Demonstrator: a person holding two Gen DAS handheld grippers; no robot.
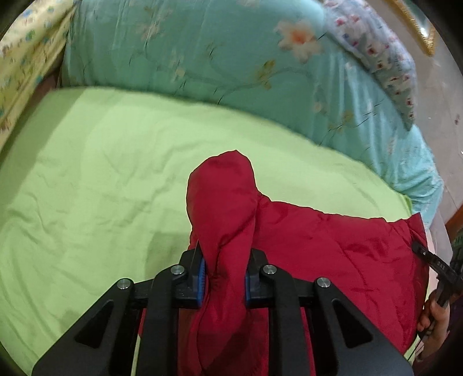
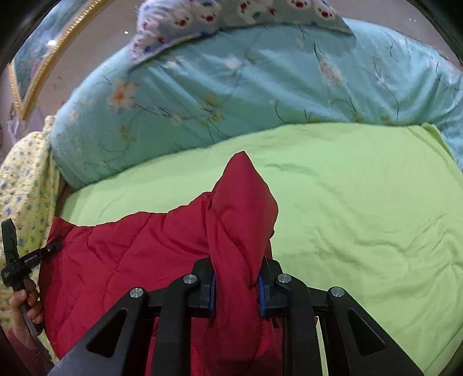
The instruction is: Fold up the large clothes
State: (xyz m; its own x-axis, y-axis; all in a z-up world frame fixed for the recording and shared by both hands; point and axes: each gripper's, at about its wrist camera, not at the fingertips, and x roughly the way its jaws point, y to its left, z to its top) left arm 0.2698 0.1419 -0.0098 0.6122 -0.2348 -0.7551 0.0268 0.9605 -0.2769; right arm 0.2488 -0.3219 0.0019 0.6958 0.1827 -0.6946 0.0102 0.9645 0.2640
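Observation:
A red quilted jacket (image 1: 332,248) is held up over a green bed sheet (image 1: 101,179). My left gripper (image 1: 225,277) is shut on a bunched corner of the jacket, which sticks up past its fingers. My right gripper (image 2: 236,292) is shut on another bunched corner of the same jacket (image 2: 130,260). The cloth spans between the two grippers. The right gripper and its hand show at the right edge of the left wrist view (image 1: 439,269). The left gripper shows at the left edge of the right wrist view (image 2: 17,266).
A bulky teal floral quilt (image 1: 217,57) lies across the far side of the bed. A white patterned pillow (image 2: 231,14) rests on it. A yellow floral cloth (image 1: 26,57) lies at one side. A gold-framed picture (image 2: 37,57) hangs on the wall.

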